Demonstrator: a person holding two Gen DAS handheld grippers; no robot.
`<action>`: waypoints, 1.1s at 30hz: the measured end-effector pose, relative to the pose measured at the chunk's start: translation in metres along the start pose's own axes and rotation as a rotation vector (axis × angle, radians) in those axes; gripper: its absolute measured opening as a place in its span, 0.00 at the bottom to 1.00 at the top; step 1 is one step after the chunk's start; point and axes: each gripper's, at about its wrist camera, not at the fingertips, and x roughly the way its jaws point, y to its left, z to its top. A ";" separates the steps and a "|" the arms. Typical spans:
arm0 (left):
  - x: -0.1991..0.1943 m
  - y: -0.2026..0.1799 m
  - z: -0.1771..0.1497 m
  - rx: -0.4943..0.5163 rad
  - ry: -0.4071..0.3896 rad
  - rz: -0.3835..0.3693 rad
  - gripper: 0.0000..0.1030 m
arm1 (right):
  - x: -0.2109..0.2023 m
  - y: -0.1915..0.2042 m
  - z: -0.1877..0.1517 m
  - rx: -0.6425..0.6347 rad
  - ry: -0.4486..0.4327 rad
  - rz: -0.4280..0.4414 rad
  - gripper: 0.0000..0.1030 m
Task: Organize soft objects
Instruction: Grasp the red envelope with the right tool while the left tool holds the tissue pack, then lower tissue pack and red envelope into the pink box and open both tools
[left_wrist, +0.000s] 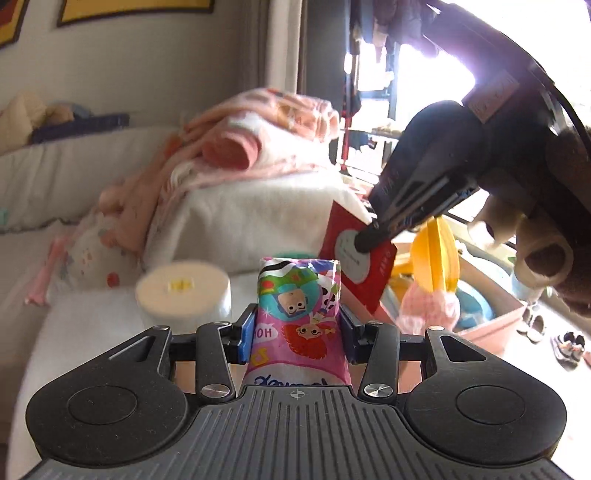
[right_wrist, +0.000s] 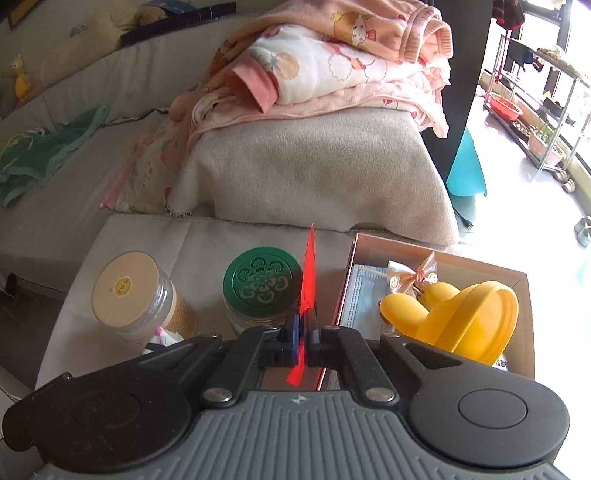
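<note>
My left gripper is shut on a pink cartoon-printed tissue pack, held upright above the sofa seat. My right gripper is shut on a thin red packet, seen edge-on in its own view. In the left wrist view the red packet shows its face with a white round label, pinched by the right gripper just to the right of the tissue pack. An open cardboard box at the right holds a yellow plastic item, a wrapped candy and blue face masks.
A cream-lidded jar and a green-lidded jar stand on the seat cushion. Folded pink blankets lie on the sofa arm. A green cloth lies at the left. Shoes are on the floor.
</note>
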 end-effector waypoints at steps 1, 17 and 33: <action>0.001 -0.002 0.013 0.027 -0.013 0.024 0.48 | -0.010 -0.006 0.002 0.009 -0.023 0.025 0.02; 0.074 -0.098 0.081 0.029 0.089 -0.251 0.48 | -0.171 -0.139 -0.027 0.129 -0.362 0.094 0.02; 0.114 -0.093 0.034 0.010 0.146 -0.310 0.47 | -0.059 -0.176 -0.053 0.178 -0.146 -0.040 0.02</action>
